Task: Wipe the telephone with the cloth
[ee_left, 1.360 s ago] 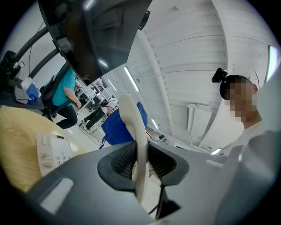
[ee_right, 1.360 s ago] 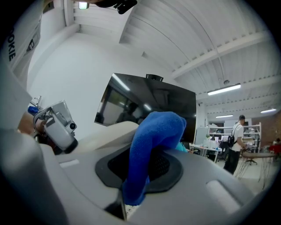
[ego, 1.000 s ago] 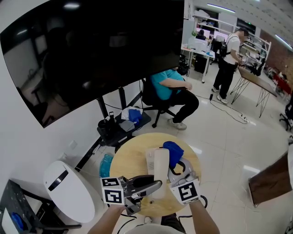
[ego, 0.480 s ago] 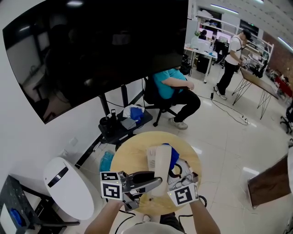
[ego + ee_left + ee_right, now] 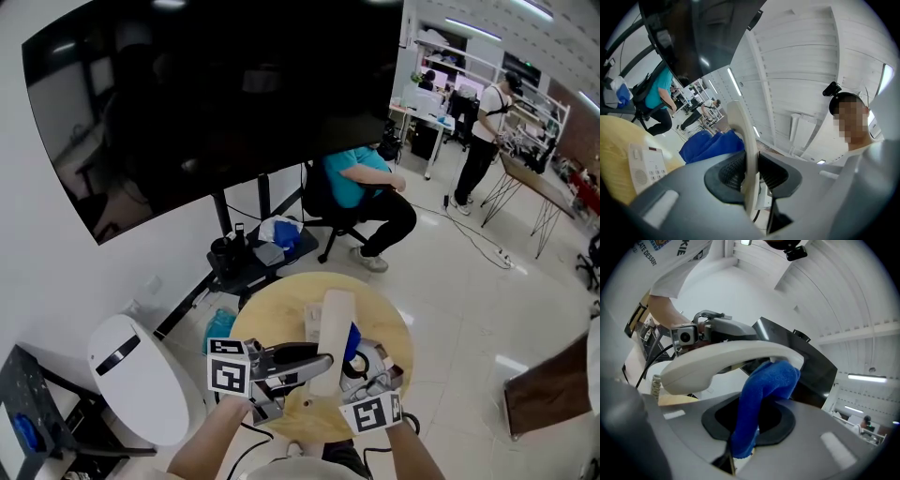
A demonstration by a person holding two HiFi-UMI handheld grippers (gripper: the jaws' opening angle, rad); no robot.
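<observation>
The wiping is under way, and from how things lie it is the receiver's turn. The left gripper (image 5: 749,174) has its jaws drawn in narrow, the ribbed pads clamped on the cream handset (image 5: 742,133), which is lifted clear of the round wooden table (image 5: 267,323) and lies roughly level above it. The right gripper (image 5: 751,425) is closed on a fold of the blue cloth (image 5: 761,387). The cloth's free end bunches up out of the jaws and presses against the underside of the handset at its rounded far end, as the right gripper view shows it. So cloth and handset are in contact, and that end is being rubbed.

The telephone base (image 5: 647,164) sits flat on the table with its keypad and speaker grille uncovered. The cloth is not touching it, and nothing on it shows whether it has been wiped. The coiled cord (image 5: 656,382) hangs from the handset's near end.

My reading is that the job is somewhere in the middle. The rest of the handset's length and — most likely — the base and keys remain, and then the handset has to go back on its cradle. No dirt or sheen is visible to judge it more closely
</observation>
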